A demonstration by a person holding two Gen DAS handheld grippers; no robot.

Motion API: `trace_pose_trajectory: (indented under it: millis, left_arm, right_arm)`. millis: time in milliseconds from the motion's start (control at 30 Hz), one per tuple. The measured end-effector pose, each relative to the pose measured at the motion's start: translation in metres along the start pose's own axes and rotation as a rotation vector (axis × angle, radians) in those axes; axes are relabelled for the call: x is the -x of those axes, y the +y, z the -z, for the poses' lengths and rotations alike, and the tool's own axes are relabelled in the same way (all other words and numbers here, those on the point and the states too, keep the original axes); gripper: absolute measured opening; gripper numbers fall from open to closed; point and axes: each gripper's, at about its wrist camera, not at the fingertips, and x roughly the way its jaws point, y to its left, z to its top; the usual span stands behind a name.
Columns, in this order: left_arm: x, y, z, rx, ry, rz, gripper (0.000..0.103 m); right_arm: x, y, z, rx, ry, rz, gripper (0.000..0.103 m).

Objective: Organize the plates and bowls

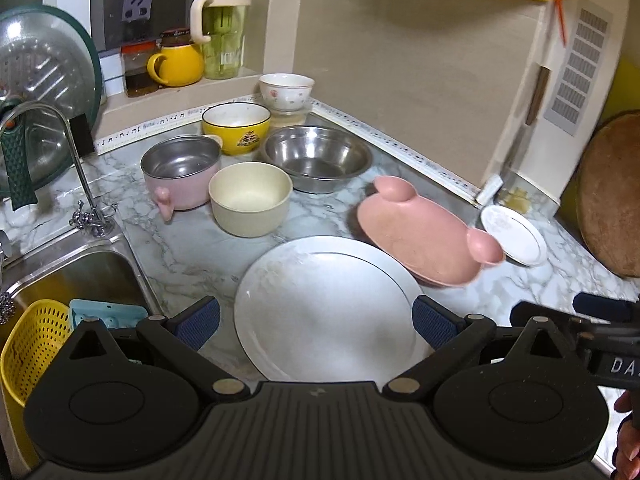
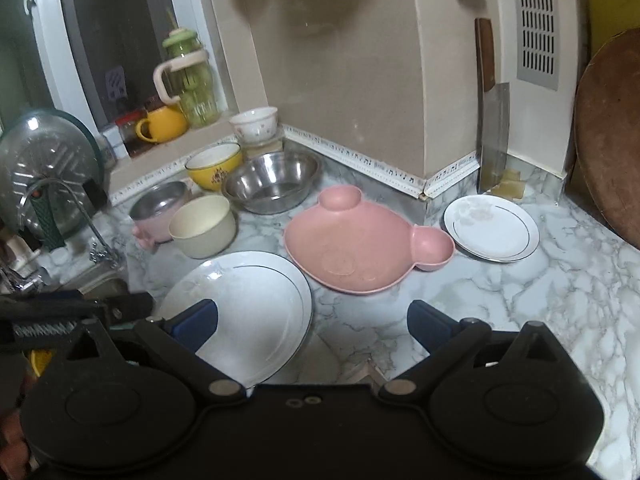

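Plates and bowls lie sorted by kind on the marble bench (image 1: 188, 248).

Left wrist view: left gripper (image 1: 316, 320) hangs over the large white plate (image 1: 320, 308), fingers spread wide, holding nothing. Pink bear-shaped plate (image 1: 424, 236) and small white plate (image 1: 516, 236) sit to the right. Bowls cluster far left: cream bowl (image 1: 250, 198), pink-sided steel bowl (image 1: 180, 172), yellow bowl (image 1: 236, 126), steel basin (image 1: 316, 158), floral bowl (image 1: 286, 90). Sink (image 1: 80, 276) at near left.

Right wrist view: right gripper (image 2: 312, 324) hovers above bare bench, fingers apart, empty. Pink plate just ahead, probably the next pick for stacking. Cleaver (image 2: 494, 136) stands against the far wall.
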Motion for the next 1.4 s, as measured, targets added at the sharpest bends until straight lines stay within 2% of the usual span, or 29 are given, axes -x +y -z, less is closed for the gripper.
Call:
trace_pose_trajectory:
  millis: [100, 300, 400, 533, 567, 733, 867, 967, 1100, 1167, 1267, 1400]
  left_arm:
    - [-0.017, 0.01, -0.008, -0.007, 0.014, 0.019, 0.103]
    - [-0.065, 0.031, -0.02, -0.015, 0.072, -0.029, 0.103]
    - [-0.088, 0.038, -0.02, -0.018, 0.119, -0.033, 0.102]
    - [-0.112, 0.05, -0.022, 0.031, 0.164, -0.029, 0.101]
    - [-0.117, 0.053, -0.023, 0.039, 0.17, -0.027, 0.097]
    - [-0.14, 0.065, -0.027, 0.066, 0.235, -0.007, 0.089]
    - [-0.147, 0.07, -0.029, 0.083, 0.273, 0.029, 0.072]
    - [-0.151, 0.073, -0.028, 0.09, 0.292, 0.034, 0.062]
    - [-0.153, 0.076, -0.026, 0.118, 0.317, 0.079, 0.054]
    - [-0.153, 0.076, -0.026, 0.117, 0.324, 0.079, 0.047]
    - [-0.155, 0.079, -0.025, 0.14, 0.348, 0.098, 0.035]
    - [-0.154, 0.081, -0.021, 0.149, 0.364, 0.102, 0.029]
  right_arm:
    - [-0.018, 0.0, -0.003, -0.001, 0.021, -0.003, 0.099]
    - [-0.064, -0.001, -0.007, -0.02, 0.101, -0.036, 0.096]
    - [-0.086, 0.001, -0.009, -0.022, 0.147, -0.029, 0.09]
    - [-0.115, 0.0, -0.012, -0.032, 0.199, -0.025, 0.084]
    - [-0.122, -0.002, -0.012, -0.045, 0.214, -0.021, 0.082]
    - [-0.148, -0.014, -0.009, -0.127, 0.287, -0.011, 0.074]
    - [-0.155, -0.02, -0.007, -0.18, 0.315, -0.041, 0.065]
    - [-0.156, -0.02, -0.006, -0.187, 0.332, -0.06, 0.058]
    - [-0.159, -0.02, -0.005, -0.197, 0.348, -0.079, 0.048]
    - [-0.159, -0.021, -0.005, -0.205, 0.353, -0.086, 0.036]
    - [-0.16, -0.021, -0.004, -0.211, 0.359, -0.094, 0.029]
    - [-0.16, -0.02, -0.001, -0.211, 0.367, -0.097, 0.022]
